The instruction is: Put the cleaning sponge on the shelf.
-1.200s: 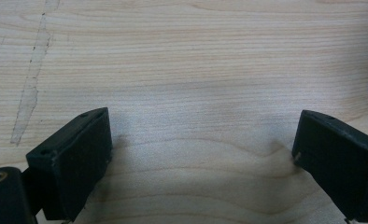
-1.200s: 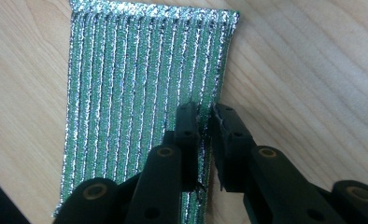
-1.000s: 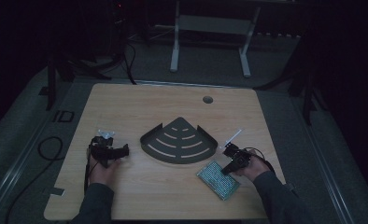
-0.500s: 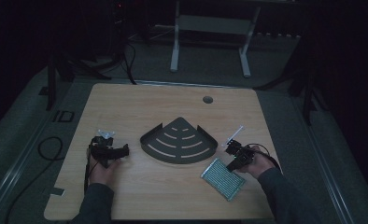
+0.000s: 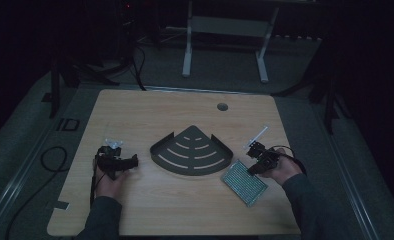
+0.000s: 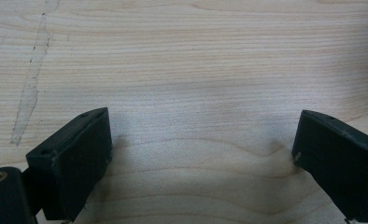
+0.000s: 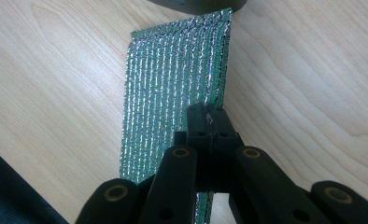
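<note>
My right gripper (image 7: 209, 122) has its jaws pinched tight on the near edge of the green scouring pad (image 7: 175, 88) — a thin edge hold, I think, because the pad is flat and offers nothing else to bite on. The pad hangs forward from the jaws, its far end close to the dark corner shelf (image 5: 191, 151) ahead, though I cannot tell if they touch. From the high view the pad (image 5: 244, 182) sits at the table's right front, just left of that gripper (image 5: 257, 159). My left gripper (image 6: 203, 154) stands wide open with nothing between the jaws, only bare wooden table (image 6: 182, 60) in front — parked clear, I judge, so the right hand can work unhindered. The shelf's edge lies off to its right.
</note>
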Available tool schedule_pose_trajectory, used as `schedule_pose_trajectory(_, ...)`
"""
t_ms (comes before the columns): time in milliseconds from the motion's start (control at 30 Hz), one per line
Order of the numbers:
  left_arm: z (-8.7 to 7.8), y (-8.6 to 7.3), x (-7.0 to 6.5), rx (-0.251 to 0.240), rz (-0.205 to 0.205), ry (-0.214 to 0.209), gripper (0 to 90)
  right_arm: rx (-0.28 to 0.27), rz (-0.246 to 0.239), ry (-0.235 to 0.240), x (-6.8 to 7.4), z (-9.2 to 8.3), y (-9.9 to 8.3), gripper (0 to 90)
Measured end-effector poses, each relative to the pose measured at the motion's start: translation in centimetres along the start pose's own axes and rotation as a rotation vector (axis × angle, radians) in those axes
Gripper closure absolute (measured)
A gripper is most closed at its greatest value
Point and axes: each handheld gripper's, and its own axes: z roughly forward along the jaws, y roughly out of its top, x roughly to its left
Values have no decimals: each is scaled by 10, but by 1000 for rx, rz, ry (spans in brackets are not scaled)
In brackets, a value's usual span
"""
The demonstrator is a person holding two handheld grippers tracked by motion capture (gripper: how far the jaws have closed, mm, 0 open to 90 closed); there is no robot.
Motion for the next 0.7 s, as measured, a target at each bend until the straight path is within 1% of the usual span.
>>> schedule_pose_trajectory(67,0,0,0,0,0,0,52,-3,1,-3,0,-2,1,898)
schedule_pose_trajectory(167,0,0,0,0,0,0,52,-14,2,-14,-2,-11,3,898)
schedule_pose_trajectory(200,0,0,0,0,0,0,52,-14,2,-14,-2,-11,3,898)
schedule_pose_trajectory(233,0,0,0,0,0,0,52,-27,-2,-22,-3,-15,4,897)
schedule_pose_trajectory(333,0,0,0,0,0,0,52,-46,3,-27,-4,-21,4,898)
schedule_pose_trajectory(467,0,0,0,0,0,0,52,-55,4,-30,-6,-27,5,897)
schedule_pose_trajectory(600,0,0,0,-1,-2,0,52,-86,10,-45,-8,-37,7,898)
schedule_pose_trajectory(700,0,0,0,-1,-2,-1,52,-98,13,-41,-9,-42,7,898)
